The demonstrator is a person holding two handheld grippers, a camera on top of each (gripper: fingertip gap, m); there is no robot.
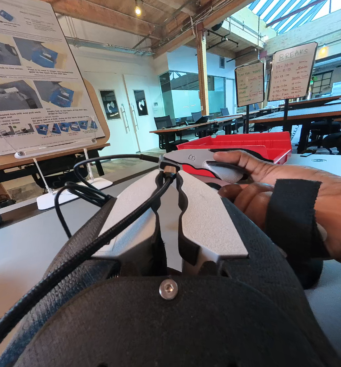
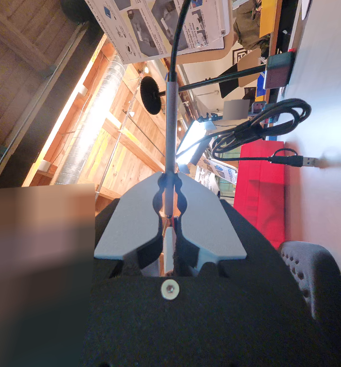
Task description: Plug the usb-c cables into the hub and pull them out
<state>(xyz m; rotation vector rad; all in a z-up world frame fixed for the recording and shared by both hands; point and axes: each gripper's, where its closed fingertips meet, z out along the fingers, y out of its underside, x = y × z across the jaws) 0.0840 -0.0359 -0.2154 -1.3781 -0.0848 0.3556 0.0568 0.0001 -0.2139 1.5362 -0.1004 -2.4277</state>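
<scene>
My left gripper (image 1: 168, 175) is shut on the copper-coloured plug (image 1: 169, 170) of a braided black USB-C cable (image 1: 125, 214), which trails back over its left finger. My right gripper (image 1: 164, 158), held by a hand (image 1: 265, 178), comes in from the right with its tips just above that plug. In the right wrist view, my right gripper (image 2: 170, 175) is shut on a slim grey hub (image 2: 170, 129) seen edge-on, with the hub's black lead (image 2: 174, 39) running on past it. The plug meets the hub's dark end (image 1: 162, 163). I cannot tell whether it is seated.
A red bin (image 1: 245, 141) stands behind the grippers and also shows in the right wrist view (image 2: 261, 188). A coiled black cable bundle (image 2: 265, 127) with a USB-A plug (image 2: 296, 160) lies on the grey table (image 1: 26, 248). An instruction board on a stand (image 1: 36, 79) is at the left. One gripper's finger ends stand about 5 cm off the other's.
</scene>
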